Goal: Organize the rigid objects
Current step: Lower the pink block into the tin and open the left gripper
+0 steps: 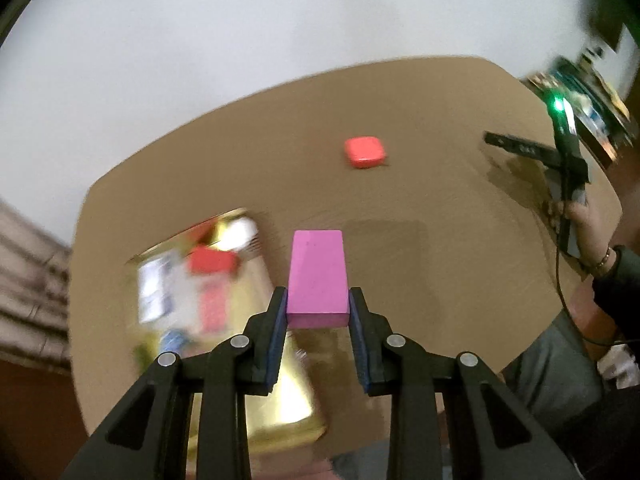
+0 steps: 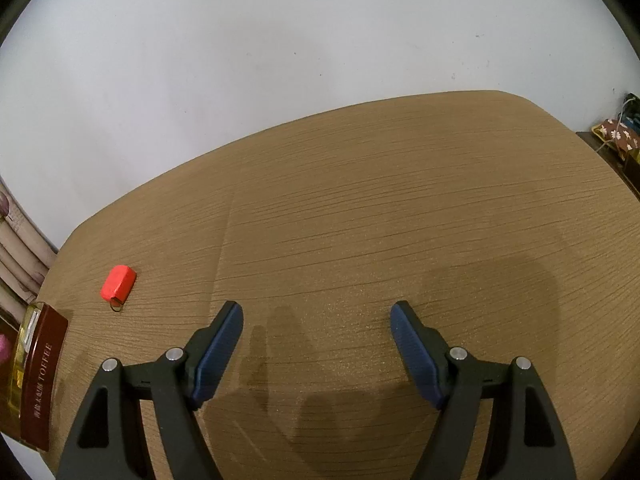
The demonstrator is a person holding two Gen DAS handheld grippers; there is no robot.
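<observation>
Wood-grain bench (image 2: 380, 208) against white wall (image 2: 280, 40). Left tongs (image 1: 318, 304) clamped on pink block (image 1: 317, 276) above gold tin (image 1: 208, 280); right tongs (image 2: 316, 320) spread wide, empty; red piece (image 2: 118, 282) lying apart.

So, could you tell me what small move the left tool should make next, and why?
Probably carry the pink block over to the gold tin and lower it in. The left tool is already shut on the block, and the open tin beside it already holds other pieces.
</observation>
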